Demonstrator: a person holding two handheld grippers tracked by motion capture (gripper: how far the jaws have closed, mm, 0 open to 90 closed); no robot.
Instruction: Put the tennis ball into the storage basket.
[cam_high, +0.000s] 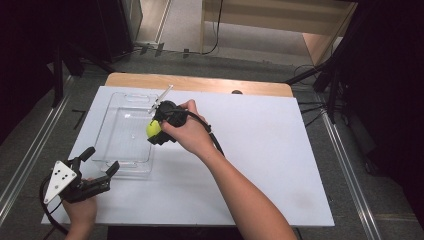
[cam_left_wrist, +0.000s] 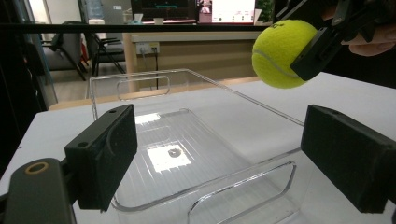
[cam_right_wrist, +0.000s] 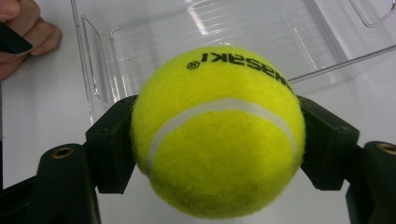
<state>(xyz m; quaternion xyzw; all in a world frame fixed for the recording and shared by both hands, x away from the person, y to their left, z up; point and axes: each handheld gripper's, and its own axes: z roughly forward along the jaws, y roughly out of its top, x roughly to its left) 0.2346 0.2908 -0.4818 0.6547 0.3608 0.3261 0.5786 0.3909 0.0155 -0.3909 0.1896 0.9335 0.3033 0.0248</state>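
A white board (cam_high: 260, 150) covers most of the bench, and a clear plastic tray (cam_high: 116, 145) lies flat toward its left edge, one handle at the far end and one at the near end. Nothing is in the tray, which probably explains why the ball is being brought over it. The right gripper (cam_high: 156, 129) reaches in from the tray's right wall, tilted downward, its jaws pinching a yellow tennis ball (cam_right_wrist: 218, 130) from both sides across the middle; the ball hangs in the air above the tray's right side, not touching it. The left gripper (cam_high: 102, 160) waits by the near left corner of the board, just beside the tray's near handle, its jaws spread wide and holding nothing, perhaps ready to steady the tray
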